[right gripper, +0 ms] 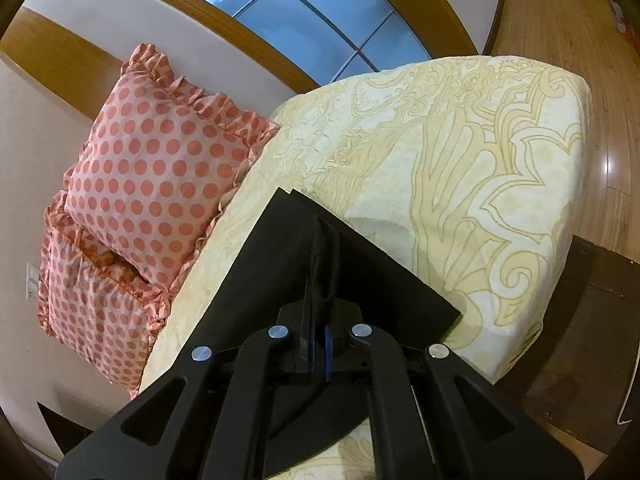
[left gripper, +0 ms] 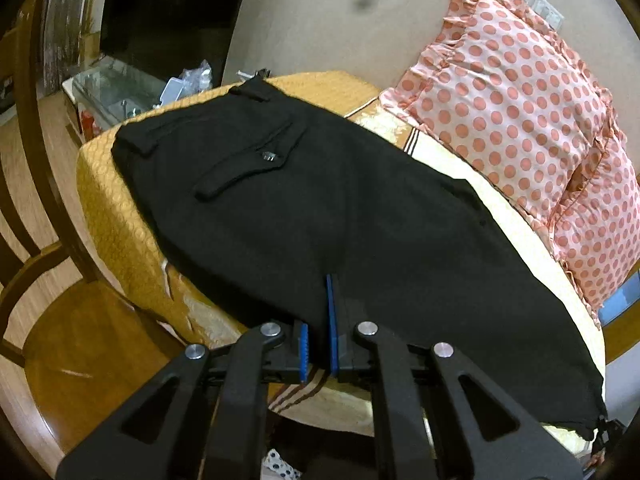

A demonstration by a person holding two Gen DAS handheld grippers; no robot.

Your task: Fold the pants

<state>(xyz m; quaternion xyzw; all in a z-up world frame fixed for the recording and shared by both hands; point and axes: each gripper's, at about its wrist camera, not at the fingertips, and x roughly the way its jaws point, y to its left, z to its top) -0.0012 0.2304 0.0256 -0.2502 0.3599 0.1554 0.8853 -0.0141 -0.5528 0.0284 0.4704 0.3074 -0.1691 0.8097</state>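
Left hand-held gripper (left gripper: 318, 320): blue-padded fingers (left gripper: 330, 320) drawn close together over the near edge of the black pants (left gripper: 320, 208), dark cloth running down between the pads, so it reads as clamped on the pants edge. Right hand-held gripper (right gripper: 320, 280): fingers closed tight on a bunched ridge of the same black fabric (right gripper: 304, 248), which stands up between them; the cuff-end corner spreads flat just beyond the fingertips. In the left wrist view the pants lie flat along the bed (left gripper: 516, 236), waistband at the far end, with a belt loop (left gripper: 252, 91) and a buttoned back pocket flap (left gripper: 256, 164) facing up. Waist portion rests on a golden quilted cover (left gripper: 108, 200); the leg portion runs toward the camera over a cream sheet with a pale yellow floral pattern (right gripper: 480, 184). Two pillows with orange polka dots and ruffled edges sit beside the pants, toward the wall: upper pillow (left gripper: 508, 92) leaning on the lower pillow (left gripper: 600, 220). Right wrist view shows the same pair, upper (right gripper: 160, 172) overlapping lower (right gripper: 92, 304), touching the sheet edge. Wooden chair (left gripper: 52, 312) stands left of the bed. Glass-topped stand with small clutter (left gripper: 120, 92) sits past the bed's far end. Blue-paned window with wooden frame (right gripper: 304, 4) is behind the pillows; wood floor (right gripper: 560, 24) lies to the right.
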